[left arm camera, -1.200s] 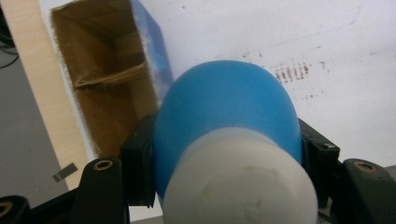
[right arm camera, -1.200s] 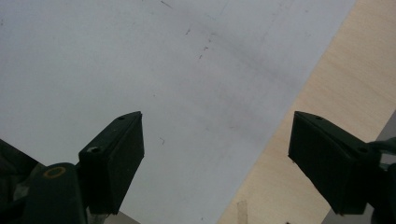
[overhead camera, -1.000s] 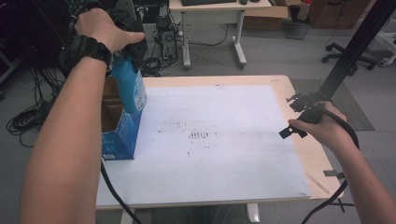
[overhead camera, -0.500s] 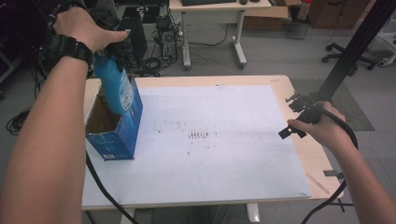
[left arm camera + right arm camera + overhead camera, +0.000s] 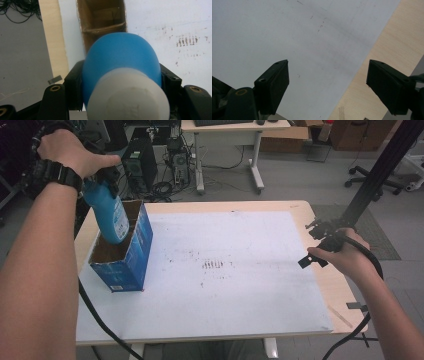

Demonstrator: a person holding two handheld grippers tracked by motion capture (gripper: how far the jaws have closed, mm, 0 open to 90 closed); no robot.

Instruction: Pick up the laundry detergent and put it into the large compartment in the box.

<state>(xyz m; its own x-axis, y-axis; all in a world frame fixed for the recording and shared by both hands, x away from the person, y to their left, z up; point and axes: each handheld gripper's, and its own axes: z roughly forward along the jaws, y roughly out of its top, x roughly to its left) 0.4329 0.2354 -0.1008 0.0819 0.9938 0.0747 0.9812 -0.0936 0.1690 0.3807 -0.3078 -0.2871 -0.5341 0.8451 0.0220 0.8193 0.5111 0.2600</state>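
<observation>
The left gripper (image 5: 102, 175), clamped on the blue bottle (image 5: 109, 217), holds it upright with its base toward 6 o'clock, inside the open box (image 5: 131, 265); the right gripper (image 5: 327, 85) gapes empty.

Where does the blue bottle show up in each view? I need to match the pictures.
High view: blue bottle at upper left, lower end inside the open blue box.
Left gripper view: bottle at bottom centre, clamped between the jaws, white cap nearest.
Right gripper view: not in it.
Shared landmark: the white mat.

Bottle (image 5: 111, 218) base hidden inside box (image 5: 131, 260) (label print unreadable).
</observation>
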